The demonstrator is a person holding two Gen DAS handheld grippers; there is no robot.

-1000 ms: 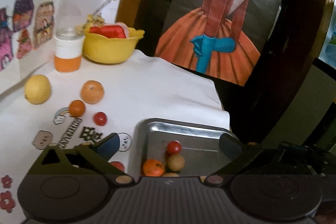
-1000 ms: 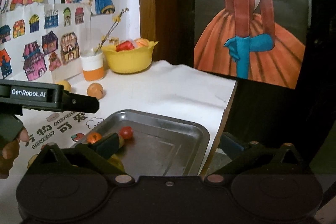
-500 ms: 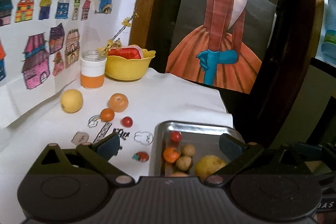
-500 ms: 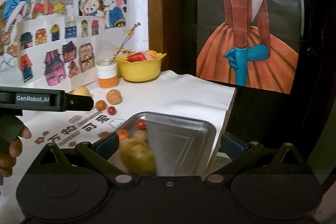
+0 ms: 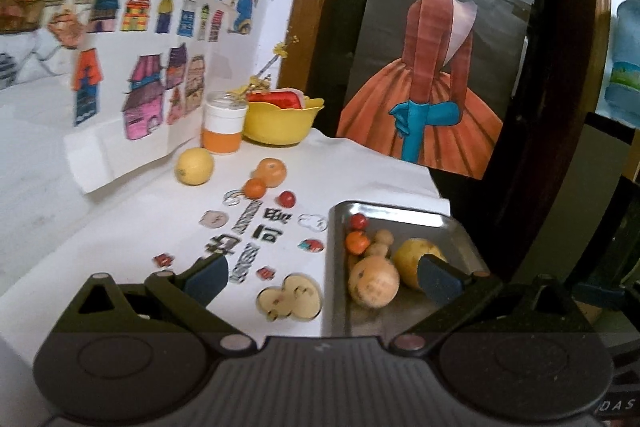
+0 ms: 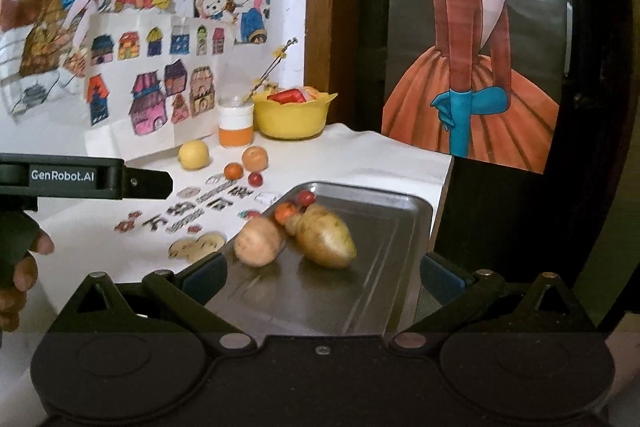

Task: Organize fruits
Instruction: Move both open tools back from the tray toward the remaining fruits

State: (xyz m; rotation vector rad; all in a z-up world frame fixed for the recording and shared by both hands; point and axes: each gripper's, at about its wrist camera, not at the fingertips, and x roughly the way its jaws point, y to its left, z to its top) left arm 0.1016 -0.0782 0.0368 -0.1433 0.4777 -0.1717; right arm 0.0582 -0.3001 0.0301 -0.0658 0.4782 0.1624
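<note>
A steel tray (image 6: 380, 227) sits at the table's right edge. It holds a yellow-brown pear-shaped fruit (image 6: 326, 239), a round tan fruit (image 6: 258, 242), a small orange (image 6: 285, 213) and a red tomato (image 6: 306, 198). My right gripper (image 6: 323, 275) hovers open just in front of the tray, empty. My left gripper (image 5: 322, 279) is open too, straddling the tray's (image 5: 400, 213) left rim, with the tan fruit (image 5: 374, 283) between its fingers, untouched. On the cloth lie a lemon (image 5: 195, 166), an orange (image 5: 272, 171), a small orange (image 5: 255, 188) and a red tomato (image 5: 287, 199).
A yellow bowl (image 5: 282, 119) with red contents and an orange-white jar (image 5: 224, 127) stand at the back by the drawing-covered wall. Stickers dot the white cloth. The table drops off right of the tray, next to a dark wooden frame. A hand (image 6: 24, 267) holds the left gripper (image 6: 166, 183).
Both grippers have drawn back and up from the tray. The pear-shaped fruit and the tan fruit, close under the cameras before, now lie in full view in the tray.
</note>
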